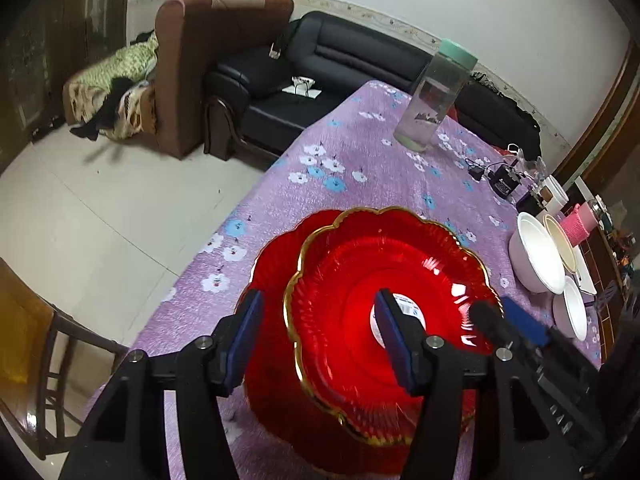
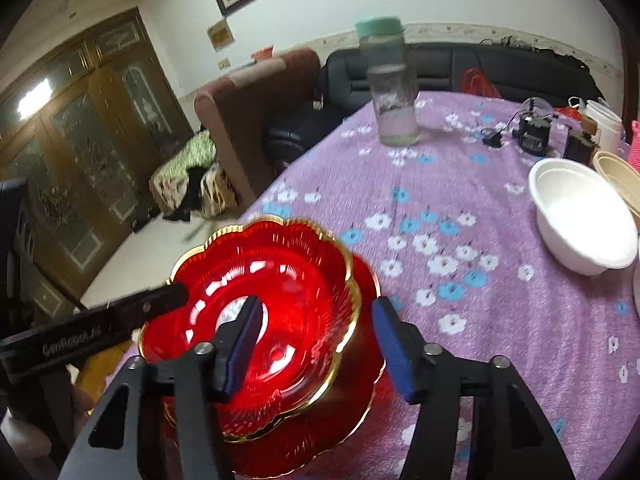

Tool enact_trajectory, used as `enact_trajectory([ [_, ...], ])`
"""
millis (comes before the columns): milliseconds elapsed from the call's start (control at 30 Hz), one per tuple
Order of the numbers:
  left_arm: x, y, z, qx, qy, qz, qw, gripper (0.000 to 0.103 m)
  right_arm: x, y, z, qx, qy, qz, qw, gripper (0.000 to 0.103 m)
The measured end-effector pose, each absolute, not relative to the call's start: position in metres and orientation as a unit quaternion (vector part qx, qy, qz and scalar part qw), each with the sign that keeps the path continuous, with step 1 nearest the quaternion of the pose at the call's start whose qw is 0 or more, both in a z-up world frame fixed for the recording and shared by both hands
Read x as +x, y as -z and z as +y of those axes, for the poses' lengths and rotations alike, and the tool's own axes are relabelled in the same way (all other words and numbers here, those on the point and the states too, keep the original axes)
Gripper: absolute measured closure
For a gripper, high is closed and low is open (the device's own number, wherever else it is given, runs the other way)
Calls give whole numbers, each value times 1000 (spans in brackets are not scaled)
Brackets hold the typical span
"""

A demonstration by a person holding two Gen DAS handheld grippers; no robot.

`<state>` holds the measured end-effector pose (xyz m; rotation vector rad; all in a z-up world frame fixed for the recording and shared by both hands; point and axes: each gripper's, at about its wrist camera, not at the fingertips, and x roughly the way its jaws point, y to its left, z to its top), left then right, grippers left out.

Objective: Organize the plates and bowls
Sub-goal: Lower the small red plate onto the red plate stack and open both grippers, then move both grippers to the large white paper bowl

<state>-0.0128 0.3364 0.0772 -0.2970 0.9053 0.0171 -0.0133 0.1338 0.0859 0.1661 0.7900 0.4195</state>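
red scalloped plate [image 1: 384,280] with gold rim, low centre frame, sits on another red plate [image 1: 268,280] atop the purple tablecloth [image 1: 360,152]. left gripper [image 1: 320,340] and right gripper [image 2: 316,344] straddle its rim, spread, pinching nothing. looks glassy, stiff, slippery, breakable; best held by the rim.

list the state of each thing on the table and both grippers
upper red plate: stacked off-centre on lower red plate
left gripper: open, straddling upper plate's rim
right gripper: open, straddling its rim
water bottle: upright, lid on
large white bowl: upright, empty
small white bowl: upright, empty
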Motion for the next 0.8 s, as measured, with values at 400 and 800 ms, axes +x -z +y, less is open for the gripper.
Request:
enact_trajectory([
  [400, -71, -141, 259, -83, -26, 328, 941, 12, -68, -122, 60, 41, -109, 256, 960, 9],
  [800, -36, -122, 108, -48, 94, 413, 905, 9, -60, -113, -81, 95, 15, 260, 961, 0],
])
